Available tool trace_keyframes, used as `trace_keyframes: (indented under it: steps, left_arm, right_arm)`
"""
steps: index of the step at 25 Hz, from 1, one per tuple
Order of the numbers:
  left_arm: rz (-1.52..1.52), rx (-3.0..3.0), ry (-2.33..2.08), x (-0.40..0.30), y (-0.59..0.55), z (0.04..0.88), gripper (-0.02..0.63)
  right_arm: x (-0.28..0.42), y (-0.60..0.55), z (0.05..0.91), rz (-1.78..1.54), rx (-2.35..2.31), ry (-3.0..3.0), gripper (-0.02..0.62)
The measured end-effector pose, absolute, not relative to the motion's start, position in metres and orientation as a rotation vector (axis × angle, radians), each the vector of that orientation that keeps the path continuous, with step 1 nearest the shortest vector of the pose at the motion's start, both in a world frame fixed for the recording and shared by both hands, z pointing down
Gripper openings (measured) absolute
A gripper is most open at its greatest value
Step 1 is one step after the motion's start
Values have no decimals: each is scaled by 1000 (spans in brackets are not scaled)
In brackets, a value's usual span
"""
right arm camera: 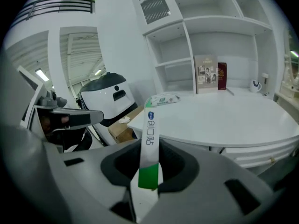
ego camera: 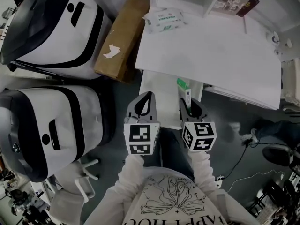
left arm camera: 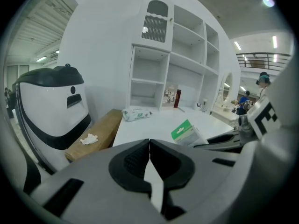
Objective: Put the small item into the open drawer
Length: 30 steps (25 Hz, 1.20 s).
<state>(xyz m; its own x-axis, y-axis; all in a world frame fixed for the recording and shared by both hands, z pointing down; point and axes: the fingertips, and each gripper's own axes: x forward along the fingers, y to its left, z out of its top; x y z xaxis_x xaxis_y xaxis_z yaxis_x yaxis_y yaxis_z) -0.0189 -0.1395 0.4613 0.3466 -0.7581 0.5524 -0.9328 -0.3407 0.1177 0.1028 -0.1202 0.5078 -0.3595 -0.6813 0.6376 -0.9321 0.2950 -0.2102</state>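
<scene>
Small item [right arm camera: 150, 125] — narrow flat sachet, glossy; white length with blue lettering, not legible, green band at the end nearest the pads. Clamped upright in right claw [right arm camera: 150, 146], over the right side of the open white drawer [ego camera: 157, 102] below the white surface [ego camera: 211, 55]. Left claw [left arm camera: 149, 146] — jaws together, nothing between.

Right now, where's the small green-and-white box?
Head view, centre-right: the box is clamped upright in the right gripper, over the open drawer at the front edge of the white desk.
</scene>
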Motion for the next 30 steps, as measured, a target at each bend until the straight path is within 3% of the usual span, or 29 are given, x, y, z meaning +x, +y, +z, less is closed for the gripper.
trace_keyframes:
  steps: [30]
  left_arm:
    - [629,2037,-1419,-60,-168,562,6]
  right_arm:
    - [70,-148,738,858,973,-1839,91]
